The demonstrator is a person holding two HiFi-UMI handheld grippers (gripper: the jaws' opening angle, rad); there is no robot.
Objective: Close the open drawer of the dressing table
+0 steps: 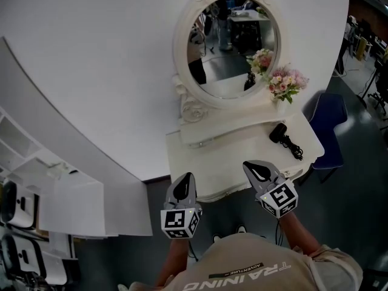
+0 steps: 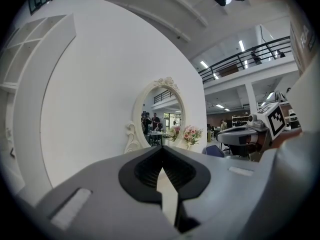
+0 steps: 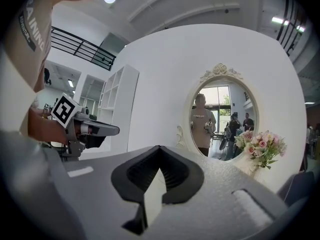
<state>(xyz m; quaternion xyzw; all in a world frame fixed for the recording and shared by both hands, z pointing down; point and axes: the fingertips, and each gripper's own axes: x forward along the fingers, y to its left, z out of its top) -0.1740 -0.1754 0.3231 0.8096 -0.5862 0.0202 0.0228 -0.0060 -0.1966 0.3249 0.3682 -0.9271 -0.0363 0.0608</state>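
- We could not make out the drawer. The head view looked steeply down on the dressing table (image 1: pixel 242 156), so its front face lay hidden under the top's edge and behind both grippers.
- The left gripper (image 1: pixel 183 187) hung at the table's front left corner. Its jaws met at the tips, with nothing between them.
- The right gripper (image 1: pixel 262 173) hung at the front edge, further right. Its jaws were pressed together in the same way and held nothing.
- We could not tell whether either gripper touched the table.
- In each gripper view, that gripper's own grey body filled the lower half and hid most of the tabletop.
- The person was cut off at the bottom edge of the head view, so we saw only forearms and a beige shirt (image 1: pixel 254 268).
- On the white tabletop, a small black device with a cord (image 1: pixel 280 133) lay near the right end.
- Pink flowers (image 1: pixel 285 82) stood at the back right, beside an oval mirror (image 1: pixel 233 47) in an ornate white frame.
- The table stood against a curved white wall (image 1: pixel 91 59).
- White shelving (image 1: pixel 36 180) stood to the left, and a dark blue chair (image 1: pixel 330 117) stood to the right on a grey floor (image 1: pixel 357 180).
- The left gripper view showed a tall hall with strip lights and an upper gallery with a black railing (image 2: pixel 250 59).
- The shirt read "TRAINING" above a smaller "ADVENTURE", upside down in the head view.
- Each marker cube (image 1: pixel 180 221) bore black-and-white squares and no words.
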